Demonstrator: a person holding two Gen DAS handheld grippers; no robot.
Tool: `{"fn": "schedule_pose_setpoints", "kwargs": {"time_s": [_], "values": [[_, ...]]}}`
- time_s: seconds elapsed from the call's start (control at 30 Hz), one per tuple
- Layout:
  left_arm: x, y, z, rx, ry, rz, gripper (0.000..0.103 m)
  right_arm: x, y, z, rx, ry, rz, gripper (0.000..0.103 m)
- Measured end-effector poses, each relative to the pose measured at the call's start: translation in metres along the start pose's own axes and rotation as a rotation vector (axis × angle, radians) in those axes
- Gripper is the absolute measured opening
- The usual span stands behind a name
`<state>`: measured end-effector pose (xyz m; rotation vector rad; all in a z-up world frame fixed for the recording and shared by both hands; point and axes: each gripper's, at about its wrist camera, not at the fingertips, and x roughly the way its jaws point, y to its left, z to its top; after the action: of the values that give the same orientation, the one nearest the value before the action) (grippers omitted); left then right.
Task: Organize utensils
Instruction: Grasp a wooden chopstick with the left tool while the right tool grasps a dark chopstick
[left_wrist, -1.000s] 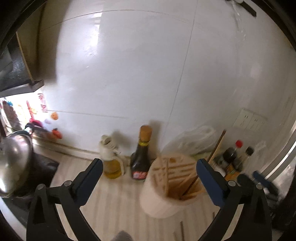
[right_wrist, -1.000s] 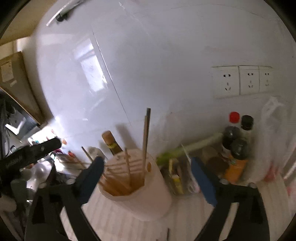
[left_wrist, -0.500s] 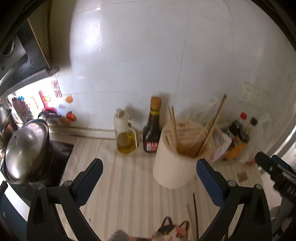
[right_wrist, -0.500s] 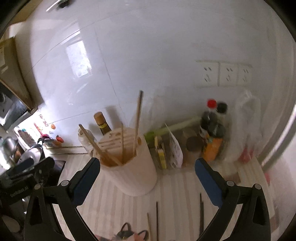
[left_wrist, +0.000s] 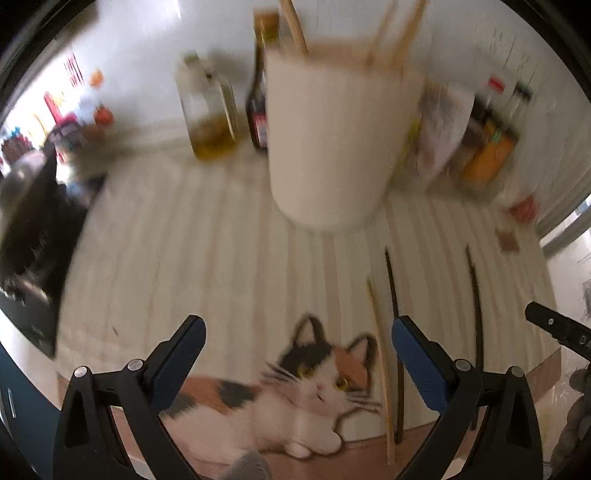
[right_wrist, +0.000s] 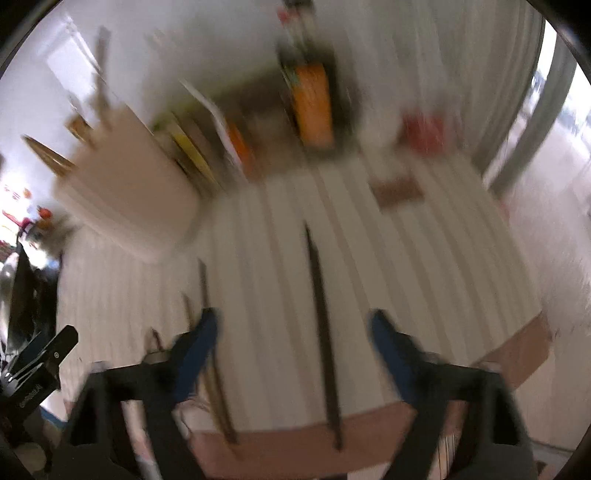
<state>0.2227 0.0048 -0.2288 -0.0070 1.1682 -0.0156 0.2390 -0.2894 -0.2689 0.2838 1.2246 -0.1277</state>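
Note:
A cream utensil holder (left_wrist: 332, 147) with several wooden chopsticks in it stands on the striped mat; it also shows in the right wrist view (right_wrist: 125, 199). Three chopsticks lie loose on the mat: a light one (left_wrist: 380, 369) and two dark ones (left_wrist: 393, 295) (left_wrist: 476, 314). In the blurred right wrist view a dark chopstick (right_wrist: 321, 325) lies between the jaws and another (right_wrist: 210, 350) at the left finger. My left gripper (left_wrist: 295, 354) is open and empty over the cat picture. My right gripper (right_wrist: 291, 347) is open and empty.
An oil bottle (left_wrist: 210, 107) and a dark sauce bottle (left_wrist: 260, 92) stand left of the holder. Packets and sauce bottles (left_wrist: 487, 147) crowd the back right. A black stove (left_wrist: 33, 240) lies at the left. The mat's front edge (right_wrist: 369, 424) is near.
Both grippers have dropped and tilted down toward the mat. The holder has moved to the top of both views and the loose chopsticks now lie close by the jaws.

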Motion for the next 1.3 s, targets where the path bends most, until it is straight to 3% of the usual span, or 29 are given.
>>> {"fn": "schedule_pose_setpoints", "kwargs": {"time_s": [0.13, 0.23, 0.3, 0.37, 0.63, 0.67, 0.77, 0.93, 1.1, 1.2, 1.3], "values": [[0.031, -0.020, -0.013, 0.019, 0.078, 0.012, 0.097, 0.043, -0.020, -0.002, -0.018, 0.090, -0.001, 0.051], [0.055, -0.033, -0.019, 0.032, 0.145, 0.001, 0.073, 0.066, -0.032, -0.006, -0.015, 0.132, 0.011, 0.039], [0.074, -0.042, -0.023, 0.033, 0.203, -0.021, 0.054, 0.073, -0.036, -0.009, -0.007, 0.148, 0.020, 0.037], [0.084, -0.048, -0.025, 0.034, 0.228, -0.037, 0.045, 0.075, -0.038, -0.011, -0.005, 0.154, 0.027, 0.037], [0.092, -0.072, -0.031, 0.061, 0.250, -0.071, 0.042, 0.076, -0.052, -0.016, 0.023, 0.154, 0.041, 0.037], [0.092, -0.077, -0.032, 0.074, 0.240, -0.064, 0.037, 0.074, -0.053, -0.016, 0.025, 0.155, 0.044, 0.037], [0.091, -0.081, -0.031, 0.102, 0.230, -0.052, 0.006, 0.071, -0.054, -0.015, 0.028, 0.152, 0.048, 0.037], [0.087, -0.070, -0.030, 0.119, 0.240, -0.018, 0.004, 0.067, -0.037, -0.006, 0.020, 0.149, 0.097, 0.037], [0.083, -0.016, -0.033, 0.063, 0.249, 0.052, 0.004, 0.076, 0.015, -0.004, -0.060, 0.193, 0.176, 0.037], [0.082, 0.015, -0.032, 0.003, 0.251, 0.077, 0.004, 0.092, 0.058, -0.001, -0.134, 0.229, 0.185, 0.037], [0.083, 0.036, -0.030, -0.045, 0.250, 0.084, 0.004, 0.107, 0.096, 0.002, -0.227, 0.258, 0.120, 0.037]]}}
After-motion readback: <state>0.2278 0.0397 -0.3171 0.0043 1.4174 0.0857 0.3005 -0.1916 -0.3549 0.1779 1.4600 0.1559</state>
